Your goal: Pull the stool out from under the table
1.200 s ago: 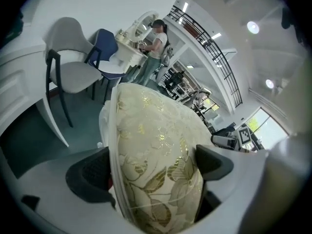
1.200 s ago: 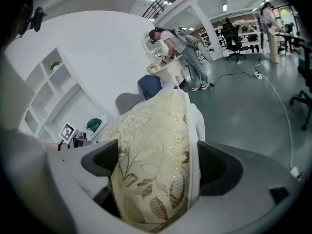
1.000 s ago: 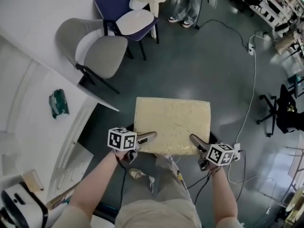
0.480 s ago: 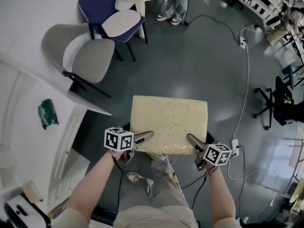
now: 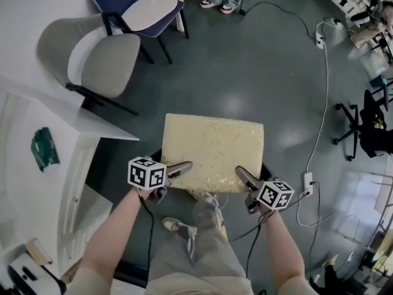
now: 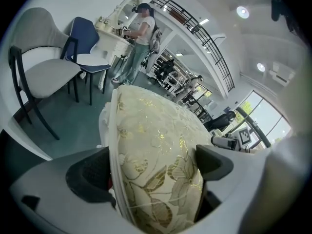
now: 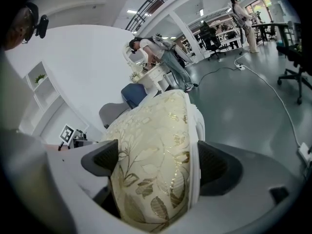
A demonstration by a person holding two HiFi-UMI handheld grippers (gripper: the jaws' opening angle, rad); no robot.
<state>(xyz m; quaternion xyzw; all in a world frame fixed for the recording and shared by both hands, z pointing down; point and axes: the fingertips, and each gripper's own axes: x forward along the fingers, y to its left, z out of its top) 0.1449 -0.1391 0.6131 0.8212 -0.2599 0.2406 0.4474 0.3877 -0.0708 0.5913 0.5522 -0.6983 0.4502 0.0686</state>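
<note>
Where grey floor [image 5: 258, 60] meets white table [image 5: 21, 118], left tool [image 5: 184, 165] and right tool [image 5: 241, 173] clamp the stool cushion [image 5: 214, 146]

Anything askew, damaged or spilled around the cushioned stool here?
Nothing stands out. The cream, gold-leaf-patterned cushioned stool looks intact, clear of the white table, with the left gripper and right gripper each clamped on a near corner.

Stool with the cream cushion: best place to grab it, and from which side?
Near edge of the stool seat, from the person's side, one gripper toward each near corner. The seat is a flat rectangular slab whose padded rim fits between jaws; left gripper and right gripper are both shut on it that way.
</note>
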